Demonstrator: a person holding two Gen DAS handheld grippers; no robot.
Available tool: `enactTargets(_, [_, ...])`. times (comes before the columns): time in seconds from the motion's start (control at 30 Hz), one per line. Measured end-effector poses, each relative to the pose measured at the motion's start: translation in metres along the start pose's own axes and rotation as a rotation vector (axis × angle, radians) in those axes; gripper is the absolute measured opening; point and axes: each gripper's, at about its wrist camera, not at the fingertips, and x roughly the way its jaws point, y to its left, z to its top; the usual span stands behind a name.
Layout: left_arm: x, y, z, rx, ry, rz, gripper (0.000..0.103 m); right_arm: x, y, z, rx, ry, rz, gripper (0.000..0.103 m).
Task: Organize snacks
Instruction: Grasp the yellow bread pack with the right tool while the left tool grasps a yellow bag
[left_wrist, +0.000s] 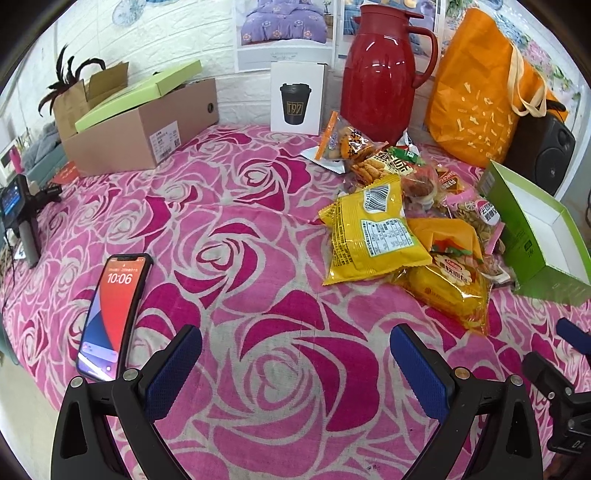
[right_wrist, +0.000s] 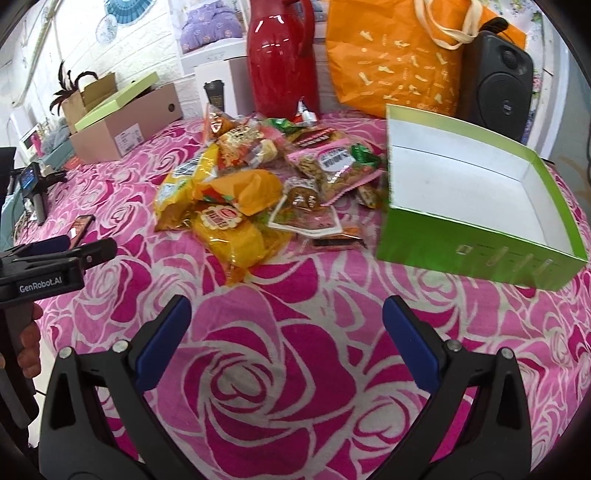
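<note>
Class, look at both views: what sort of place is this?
Probably a lived-in home room: a rose-patterned cloth, a red thermos jug and bedding posters on a white brick-look wall.

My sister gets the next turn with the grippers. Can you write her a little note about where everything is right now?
Left hand-held gripper: open, holding nothing, hovering over the rose-patterned cloth.
Right hand-held gripper: open, holding nothing, also over the cloth.
Snacks: all in one loose pile on the cloth, just left of the green box.
Green box: open and nothing shows inside it.
Phone lies by the left gripper; keep clear of it.
Done: no snack is in the box.
Left: probably move the whole pile into the green box, one packet at a time.
</note>
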Motion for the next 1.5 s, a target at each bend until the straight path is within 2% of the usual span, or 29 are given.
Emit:
enactTargets(0.17, [0.004, 0.006, 0.003, -0.042, -0.01, -0.05, 0.103, 0.016, 0.01, 0.008, -0.028, 0.021, 0.068, 0.103])
enactTargets(0.37, [0.018, 0.007, 0.015, -0.06, 0.036, -0.086, 0.101, 0.04, 0.018, 0.016, -0.042, 0.05, 0.138, 0.103])
enactTargets(0.5, [0.023, 0.006, 0.025, -0.063, 0.05, -0.117, 0.101, 0.054, 0.02, 0.025, -0.044, 0.039, 0.176, 0.103])
enactTargets(0.67, [0.02, -0.001, 0.046, -0.042, 0.021, -0.166, 0.101, 0.069, 0.025, 0.042, -0.068, 0.001, 0.189, 0.103])
enactTargets(0.7, [0.02, -0.005, 0.051, -0.032, 0.014, -0.177, 0.101, 0.072, 0.026, 0.043, -0.072, 0.004, 0.185, 0.094])
enactTargets(0.73, [0.021, -0.007, 0.054, -0.024, 0.014, -0.184, 0.101, 0.075, 0.026, 0.043, -0.072, 0.018, 0.183, 0.071])
enactTargets(0.77, [0.023, -0.011, 0.058, -0.012, 0.018, -0.197, 0.101, 0.077, 0.026, 0.041, -0.07, 0.041, 0.196, 0.056])
enactTargets(0.83, [0.03, -0.02, 0.064, 0.014, 0.034, -0.237, 0.101, 0.076, 0.024, 0.032, -0.058, 0.076, 0.237, 0.049])
enactTargets(0.9, [0.039, -0.028, 0.068, 0.041, 0.046, -0.247, 0.1, 0.065, 0.026, 0.023, -0.075, 0.093, 0.251, 0.048])
enactTargets(0.97, [0.052, -0.034, 0.072, 0.068, 0.067, -0.243, 0.091, 0.054, 0.03, 0.014, -0.088, 0.117, 0.271, 0.048])
enactTargets(1.03, [0.066, -0.035, 0.073, 0.075, 0.115, -0.252, 0.062, 0.045, 0.036, 0.004, -0.111, 0.139, 0.312, 0.048])
enactTargets(1.07, [0.073, -0.034, 0.073, 0.064, 0.146, -0.283, 0.059, 0.044, 0.037, 0.002, -0.118, 0.143, 0.316, 0.049])
enactTargets(1.13, [0.075, -0.03, 0.069, 0.052, 0.157, -0.309, 0.055, 0.043, 0.04, 0.002, -0.139, 0.146, 0.302, 0.064])
enactTargets(1.2, [0.067, -0.028, 0.065, 0.079, 0.158, -0.301, 0.053, 0.045, 0.042, 0.004, -0.144, 0.148, 0.285, 0.068])
enactTargets(1.3, [0.054, -0.017, 0.054, 0.096, 0.17, -0.289, 0.053, 0.046, 0.045, 0.005, -0.147, 0.157, 0.295, 0.068])
enactTargets(1.37, [0.05, -0.008, 0.048, 0.093, 0.186, -0.281, 0.056, 0.044, 0.049, 0.002, -0.155, 0.156, 0.291, 0.068])
enactTargets(1.5, [0.053, -0.005, 0.047, 0.055, 0.185, -0.267, 0.067, 0.045, 0.046, -0.003, -0.126, 0.16, 0.28, 0.068])
